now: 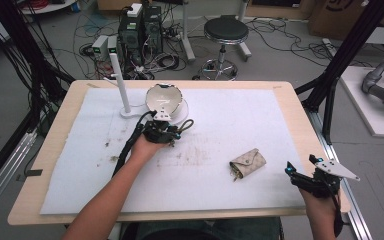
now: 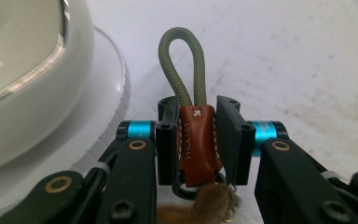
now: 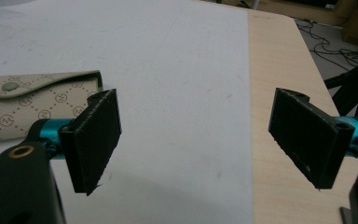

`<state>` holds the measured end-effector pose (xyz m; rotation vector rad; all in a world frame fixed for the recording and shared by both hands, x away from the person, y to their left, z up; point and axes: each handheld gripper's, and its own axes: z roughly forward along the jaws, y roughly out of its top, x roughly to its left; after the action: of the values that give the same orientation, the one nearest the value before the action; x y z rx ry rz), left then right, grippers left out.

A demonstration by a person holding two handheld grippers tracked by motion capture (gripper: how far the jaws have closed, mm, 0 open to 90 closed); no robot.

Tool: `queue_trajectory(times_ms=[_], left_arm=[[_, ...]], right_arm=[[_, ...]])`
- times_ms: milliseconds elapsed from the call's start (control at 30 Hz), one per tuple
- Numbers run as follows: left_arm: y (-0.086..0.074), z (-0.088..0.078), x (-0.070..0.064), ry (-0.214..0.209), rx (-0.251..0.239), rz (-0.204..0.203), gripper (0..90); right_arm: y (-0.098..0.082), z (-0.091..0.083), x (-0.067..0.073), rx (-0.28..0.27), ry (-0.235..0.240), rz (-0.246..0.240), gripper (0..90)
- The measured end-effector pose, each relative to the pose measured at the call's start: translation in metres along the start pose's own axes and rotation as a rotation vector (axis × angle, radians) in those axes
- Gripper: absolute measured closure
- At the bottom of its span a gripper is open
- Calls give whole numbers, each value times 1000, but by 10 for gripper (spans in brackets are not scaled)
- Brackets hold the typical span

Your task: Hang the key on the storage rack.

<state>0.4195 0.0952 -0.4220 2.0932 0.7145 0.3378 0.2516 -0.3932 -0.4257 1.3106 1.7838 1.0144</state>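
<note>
The left gripper [image 2: 196, 140] is clamped on a keychain [image 2: 196, 140]. Both pads press the flanks of the brown leather tab, which stands upright between the jaws. An olive cord loop [image 2: 182, 60] rises from the top of the tab and projects beyond the jaw tips. Below the tab, close to the gripper body, a metal ring and a tuft of tan fur [image 2: 214, 203] are partly visible.

In the high view, the left gripper [image 1: 166, 131] sits just short of a white bowl [image 1: 164, 98] on a white round base [image 1: 180, 116]. In the left gripper view, the bowl [image 2: 23, 70] lies directly left of the jaws and slightly ahead of them.

The right gripper [image 3: 209, 140] has its jaws spread wide, with nothing between the pads. It rests near the right edge of the white mat [image 1: 220, 150]. A beige patterned key pouch [image 3: 28, 102] lies on the mat beyond its left jaw, close to it.
</note>
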Motion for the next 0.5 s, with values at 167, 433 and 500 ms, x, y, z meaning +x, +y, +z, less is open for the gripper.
queue_trajectory(times_ms=[167, 433, 500], left_arm=[[6, -25, 1, -15, -75, -15, 699], [8, -53, -1, 12, -166, -24, 699], [8, -59, -2, 21, -183, -20, 699]], right_arm=[[6, 8, 7, 1, 23, -18, 171], [15, 24, 17, -3, 57, -50, 171], [17, 28, 20, -4, 65, -63, 171]])
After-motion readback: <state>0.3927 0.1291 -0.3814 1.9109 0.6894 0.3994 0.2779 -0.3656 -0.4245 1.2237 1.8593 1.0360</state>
